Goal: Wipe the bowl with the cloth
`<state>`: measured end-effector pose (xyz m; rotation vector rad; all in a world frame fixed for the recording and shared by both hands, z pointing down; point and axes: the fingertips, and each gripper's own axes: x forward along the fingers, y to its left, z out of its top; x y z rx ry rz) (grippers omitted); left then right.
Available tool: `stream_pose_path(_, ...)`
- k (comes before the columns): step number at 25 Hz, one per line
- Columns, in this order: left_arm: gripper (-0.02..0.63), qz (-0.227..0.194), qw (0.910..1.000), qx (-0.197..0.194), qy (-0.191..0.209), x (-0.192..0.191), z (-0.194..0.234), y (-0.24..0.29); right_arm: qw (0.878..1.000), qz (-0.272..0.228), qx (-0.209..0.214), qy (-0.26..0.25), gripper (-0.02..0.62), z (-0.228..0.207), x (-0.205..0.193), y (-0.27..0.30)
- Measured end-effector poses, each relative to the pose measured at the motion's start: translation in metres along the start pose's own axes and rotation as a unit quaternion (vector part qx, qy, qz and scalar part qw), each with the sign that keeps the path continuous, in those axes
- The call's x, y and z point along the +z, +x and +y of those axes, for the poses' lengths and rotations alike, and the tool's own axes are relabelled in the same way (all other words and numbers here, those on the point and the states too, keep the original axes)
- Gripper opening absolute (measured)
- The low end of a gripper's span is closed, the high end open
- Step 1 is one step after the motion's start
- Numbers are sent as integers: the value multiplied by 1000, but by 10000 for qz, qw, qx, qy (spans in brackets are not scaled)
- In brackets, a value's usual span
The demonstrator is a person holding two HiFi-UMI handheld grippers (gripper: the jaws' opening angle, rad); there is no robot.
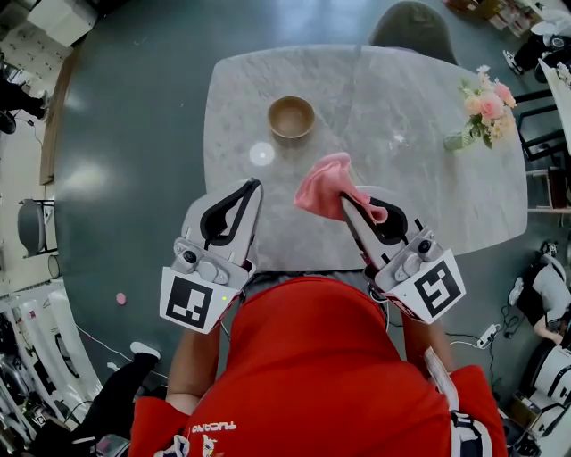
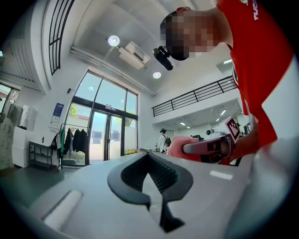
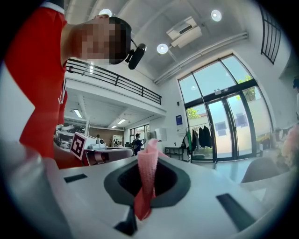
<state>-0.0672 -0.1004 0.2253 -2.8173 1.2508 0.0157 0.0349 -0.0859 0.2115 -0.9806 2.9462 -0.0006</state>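
Observation:
A small tan bowl (image 1: pixel 291 116) stands empty on the marble table (image 1: pixel 428 178), toward its far left. My right gripper (image 1: pixel 348 198) is shut on a pink cloth (image 1: pixel 323 186), which bunches up above the near part of the table; in the right gripper view the pink cloth (image 3: pixel 146 179) runs as a strip between the jaws. My left gripper (image 1: pixel 252 185) is shut with nothing in it, held over the table's near left edge, short of the bowl. In the left gripper view the right gripper with the pink cloth (image 2: pixel 180 145) shows off to the right.
A vase of pink flowers (image 1: pixel 483 112) stands at the table's right end. A grey chair (image 1: pixel 412 27) sits at the far side. Dark grey floor surrounds the table. Both grippers point upward, toward the ceiling and glass doors (image 3: pixel 233 126).

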Motion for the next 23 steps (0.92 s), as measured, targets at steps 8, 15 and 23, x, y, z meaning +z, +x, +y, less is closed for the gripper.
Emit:
stream_pose_path(8, 5, 25, 10000, 15, 29, -2, 4, 5, 9999, 72, 124, -94, 9, 4, -3, 1)
stream_pose_path(15, 6, 48, 10000, -37, 72, -3, 3, 10, 9999, 51, 105, -103, 9, 0, -2, -2)
stream_pose_path(23, 5, 69, 9999, -88, 117, -4, 1, 13, 9999, 12, 93, -66, 9, -3, 1, -3)
